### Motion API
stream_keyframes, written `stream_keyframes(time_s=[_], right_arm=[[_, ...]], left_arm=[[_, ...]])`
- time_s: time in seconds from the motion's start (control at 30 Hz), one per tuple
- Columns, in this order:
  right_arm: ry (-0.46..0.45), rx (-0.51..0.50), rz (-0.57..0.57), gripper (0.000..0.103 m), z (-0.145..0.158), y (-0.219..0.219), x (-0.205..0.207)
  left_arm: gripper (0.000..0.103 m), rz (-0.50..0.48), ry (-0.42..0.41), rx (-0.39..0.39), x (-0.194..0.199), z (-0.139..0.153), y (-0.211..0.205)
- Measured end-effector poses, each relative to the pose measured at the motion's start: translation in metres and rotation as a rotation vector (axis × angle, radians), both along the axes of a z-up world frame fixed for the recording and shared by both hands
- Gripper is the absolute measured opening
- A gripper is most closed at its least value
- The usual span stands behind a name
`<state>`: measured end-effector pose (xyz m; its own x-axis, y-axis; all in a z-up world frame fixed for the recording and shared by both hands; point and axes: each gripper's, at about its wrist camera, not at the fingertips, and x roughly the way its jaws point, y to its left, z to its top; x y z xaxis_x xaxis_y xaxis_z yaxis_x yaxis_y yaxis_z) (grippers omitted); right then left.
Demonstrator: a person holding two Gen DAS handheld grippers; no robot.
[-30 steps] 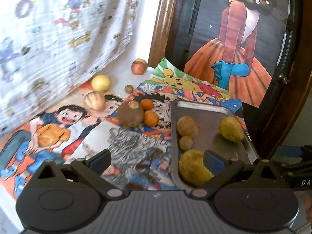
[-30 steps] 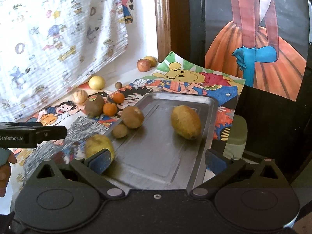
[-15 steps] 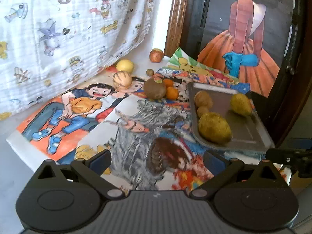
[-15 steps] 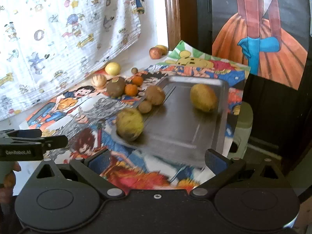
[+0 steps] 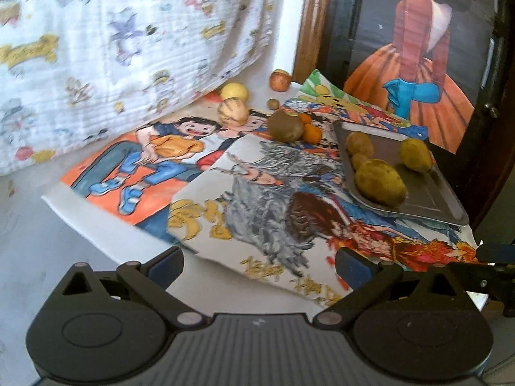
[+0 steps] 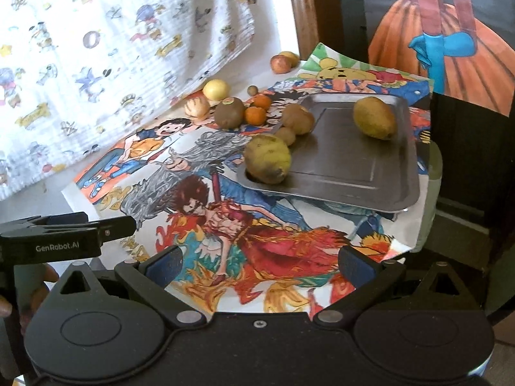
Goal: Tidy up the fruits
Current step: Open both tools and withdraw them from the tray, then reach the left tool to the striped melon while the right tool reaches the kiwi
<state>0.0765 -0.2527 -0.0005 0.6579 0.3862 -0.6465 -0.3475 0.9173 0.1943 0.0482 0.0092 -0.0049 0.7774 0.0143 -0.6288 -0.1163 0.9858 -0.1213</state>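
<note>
Left wrist view: the left tool (image 5: 259,262) sits at the bottom of the frame with its blue-padded fingers (image 5: 165,265) spread apart and nothing between them, above the near edge of the cartoon posters (image 5: 244,212) that cover the pale counter (image 5: 29,225). At the right centre of the frame lies a metal tray (image 5: 428,193) holding four fruits: a large yellow-green one (image 5: 379,185) at its near left corner, two smaller brown ones (image 5: 360,144) stacked behind it along the left rim, and another yellow-green one (image 5: 415,155) toward the right rim. Left of the tray, on the posters, a kiwi (image 5: 285,125) touches two small oranges (image 5: 312,133). Further up the frame are a striped tan fruit (image 5: 232,112), a yellow round fruit (image 5: 234,91), a tiny brown fruit (image 5: 273,103) and a reddish fruit (image 5: 279,80), all loose near the hanging patterned cloth (image 5: 112,48).

The right wrist view shows the right tool (image 6: 259,262) at the bottom, its fingers likewise wide apart and empty over the red and orange part of the poster (image 6: 273,247). The tray (image 6: 370,173) lies in the centre right, the big yellow-green fruit (image 6: 267,158) at its near left corner and the other (image 6: 375,117) near the far right. The kiwi (image 6: 229,112) and oranges (image 6: 256,115) lie just left of the tray. At the left edge the left tool (image 6: 116,225) appears from the side, with part of a hand (image 6: 35,289) beneath it.
</note>
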Motion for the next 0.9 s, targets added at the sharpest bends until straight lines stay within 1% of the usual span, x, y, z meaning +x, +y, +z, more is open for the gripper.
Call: stream_keyframes(time_s=[0.17, 0.33, 0.57, 0.67, 0.73, 0.77, 0.8, 0.9], right_arm=[[-0.027, -0.014, 0.053, 0.102, 0.010, 0.016, 0.006], [-0.071, -0.049, 0.136, 0.102, 0.026, 0.040, 0.019], [-0.121, -0.016, 0.261, 0.102, 0.070, 0.071, 0.046], [-0.133, 0.014, 0.296, 0.102, 0.093, 0.080, 0.069], [-0.130, 0.029, 0.300, 0.102, 0.106, 0.083, 0.090], [-0.120, 0.031, 0.320, 0.102, 0.111, 0.085, 0.103], [-0.112, 0.019, 0.340, 0.102, 0.115, 0.086, 0.114], [-0.118, -0.070, 0.408, 0.102, 0.125, 0.091, 0.147]], left_arm=[[0.102, 0.052, 0.007, -0.026, -0.001, -0.002, 0.019], [0.102, 0.101, 0.016, -0.048, 0.002, -0.004, 0.040], [0.103, 0.154, 0.014, -0.061, 0.016, 0.005, 0.064], [0.103, 0.161, 0.001, -0.040, 0.029, 0.015, 0.069], [0.103, 0.179, -0.024, -0.017, 0.039, 0.023, 0.074], [0.103, 0.191, -0.030, -0.004, 0.045, 0.027, 0.076], [0.103, 0.197, -0.032, 0.008, 0.052, 0.031, 0.078], [0.103, 0.192, -0.045, 0.063, 0.077, 0.043, 0.084]])
